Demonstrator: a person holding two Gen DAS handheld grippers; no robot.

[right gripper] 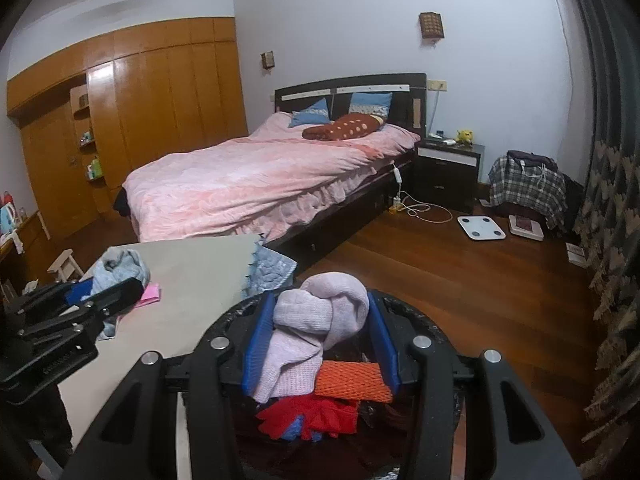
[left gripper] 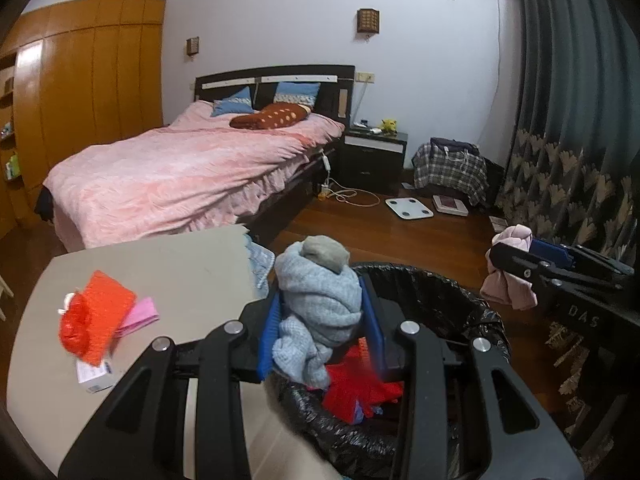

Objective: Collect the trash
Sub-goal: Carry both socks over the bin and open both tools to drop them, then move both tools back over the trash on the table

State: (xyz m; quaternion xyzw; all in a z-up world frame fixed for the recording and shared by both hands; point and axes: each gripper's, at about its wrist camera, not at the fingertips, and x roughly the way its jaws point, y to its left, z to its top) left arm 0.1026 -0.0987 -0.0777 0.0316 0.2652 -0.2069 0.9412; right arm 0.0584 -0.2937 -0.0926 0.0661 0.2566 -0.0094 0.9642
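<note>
My left gripper [left gripper: 320,316] is shut on a rolled light blue and grey sock bundle [left gripper: 318,304], held over the near rim of a bin lined with a black bag [left gripper: 460,292]. My right gripper [right gripper: 320,332] is shut on a pale pink sock bundle [right gripper: 316,320] above the same bin [right gripper: 436,328]. Red cloth [right gripper: 316,418] and an orange mesh piece [right gripper: 352,380] lie inside the bin. On the grey table [left gripper: 180,264] sit an orange mesh bag [left gripper: 94,316], a pink slip [left gripper: 140,314] and a small white box [left gripper: 94,376]. Each gripper shows in the other's view, the right gripper [left gripper: 516,268] and the left gripper [right gripper: 108,296].
A bed with a pink cover [left gripper: 180,172] stands behind the table. A nightstand [left gripper: 374,156], a plaid-covered pile [left gripper: 450,170], two floor scales [left gripper: 409,208] and a white cable [left gripper: 352,196] lie on the wood floor. Dark patterned curtains [left gripper: 568,160] hang at the right; a wooden wardrobe [left gripper: 88,80] stands at the left.
</note>
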